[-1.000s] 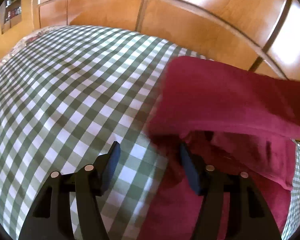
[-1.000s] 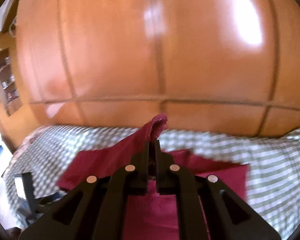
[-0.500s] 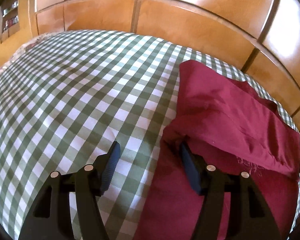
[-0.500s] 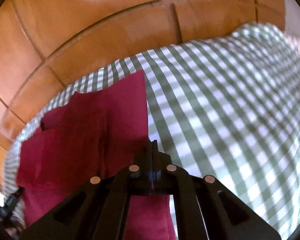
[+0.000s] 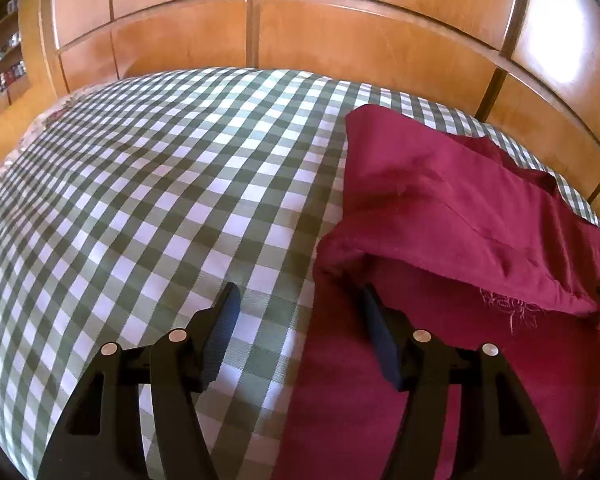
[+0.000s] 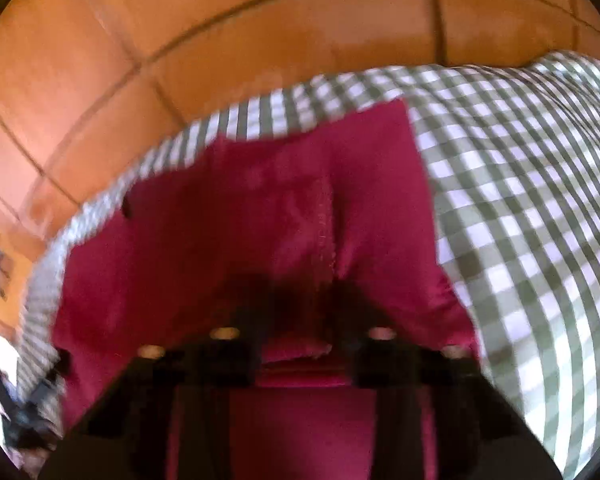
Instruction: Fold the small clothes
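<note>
A dark red garment (image 5: 452, 216) lies on the green-and-white checked cloth (image 5: 160, 184), its far part folded over toward me, with embroidery near its right edge. My left gripper (image 5: 300, 304) is open and empty, straddling the garment's left edge just above the cloth. In the blurred right wrist view the garment (image 6: 284, 208) fills the middle. My right gripper (image 6: 300, 292) is open above it, its jaws apart and empty.
Glossy wooden panels (image 5: 340, 40) rise right behind the cloth's far edge. A shelf niche with small items (image 5: 8, 60) is at far left. The checked cloth stretches to the left in the left wrist view and to the right (image 6: 540, 200) in the right wrist view.
My right gripper carried the garment's corner over, laid it down, then opened and let go. The garment has settled into a fold. My left gripper has stayed open and nearly still.
</note>
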The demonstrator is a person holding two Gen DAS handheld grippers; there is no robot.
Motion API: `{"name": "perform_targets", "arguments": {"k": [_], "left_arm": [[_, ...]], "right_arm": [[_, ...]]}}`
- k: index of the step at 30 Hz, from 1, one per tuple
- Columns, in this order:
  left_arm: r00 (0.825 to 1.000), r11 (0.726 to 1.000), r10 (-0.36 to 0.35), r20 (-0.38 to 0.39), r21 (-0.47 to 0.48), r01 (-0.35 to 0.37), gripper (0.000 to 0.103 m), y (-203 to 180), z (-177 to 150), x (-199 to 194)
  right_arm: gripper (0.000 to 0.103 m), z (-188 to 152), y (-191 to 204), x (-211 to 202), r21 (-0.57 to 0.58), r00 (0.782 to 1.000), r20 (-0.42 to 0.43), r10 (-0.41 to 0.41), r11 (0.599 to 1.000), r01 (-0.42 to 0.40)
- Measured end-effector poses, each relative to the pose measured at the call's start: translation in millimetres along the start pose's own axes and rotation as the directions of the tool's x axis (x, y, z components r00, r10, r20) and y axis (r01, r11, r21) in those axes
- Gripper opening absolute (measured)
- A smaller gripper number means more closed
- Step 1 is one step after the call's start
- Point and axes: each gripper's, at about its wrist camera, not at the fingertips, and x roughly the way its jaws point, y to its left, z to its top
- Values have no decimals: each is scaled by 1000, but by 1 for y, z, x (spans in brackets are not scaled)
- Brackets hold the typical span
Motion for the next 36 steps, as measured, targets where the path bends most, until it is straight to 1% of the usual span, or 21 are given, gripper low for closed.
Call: {"name": "perform_targets", "arguments": {"k": [1,4,6,8,10,12,13,15,16,17,19,20,23,25,26,28,30,32,33,34,36], "left_arm": [[1000,1000,7,-1,3,-7,61,0,0,0],[1000,1000,20,-11,-3,-20,61,3,-1,2],[999,999,35,-13,-2,-35,61,2,-1,4],[999,999,43,-15,-2,-43,61,2,-2,5],[999,999,37,-20,-8,-37,61,3,-3,3],[999,999,28,-27,-18,-29,61,7,-4,0],[1000,999,17,-26,-33,-18,61,12,-6,-6],[1000,998,-10,9,-55,10,61,17,-9,-20],[998,999,-17,60,-46,19,61,19,-10,-34],[995,999,-22,96,-33,25,61,19,-9,-43],[984,998,-60,168,-10,62,61,14,-3,-58],[980,996,-87,177,4,87,61,10,3,-59],[972,989,-144,187,53,137,61,-14,25,-53],[959,981,-189,211,87,174,61,-32,43,-45],[957,978,-200,210,101,182,61,-39,49,-40],[961,969,-229,154,135,209,61,-56,66,-19],[967,965,-232,107,154,214,61,-67,74,2],[976,968,-206,68,162,193,59,-73,75,25],[981,970,-189,35,159,182,54,-74,75,39],[985,974,-170,4,155,168,52,-74,73,53],[987,975,-159,20,158,154,52,-70,68,63]], "right_arm": [[4,0,5,-8,-36,1000,21,-23,999,23],[4,3,4,-40,-44,992,118,-41,998,46],[4,2,-3,-45,-37,987,138,-77,996,83],[4,-2,-17,-37,-6,987,106,-120,993,122],[5,-9,-29,-16,20,996,33,-84,996,83],[7,-15,-35,-17,42,995,68,-66,997,63],[13,-15,-37,-20,60,996,69,-63,996,59],[30,-14,-40,-32,93,994,92,-55,995,46],[47,-13,-39,-42,93,990,118,-71,994,60],[52,-12,-35,-50,87,985,149,-82,994,70],[54,-7,-23,-65,53,982,187,-37,998,28],[56,-3,-14,-67,30,982,190,-13,1000,7],[61,8,11,-57,-39,984,180,7,999,0],[61,16,24,-45,-85,985,170,2,996,12],[61,21,28,-37,-103,988,154,-2,995,18],[62,27,30,-17,-116,994,113,-15,993,28],[62,29,24,6,-121,995,79,-61,990,70],[62,23,17,22,-125,995,59,-81,988,88],[62,21,17,25,-135,994,68,-82,987,91],[64,16,17,27,-153,991,99,-85,983,99],[65,11,21,30,-175,986,128,-108,976,129]]}}
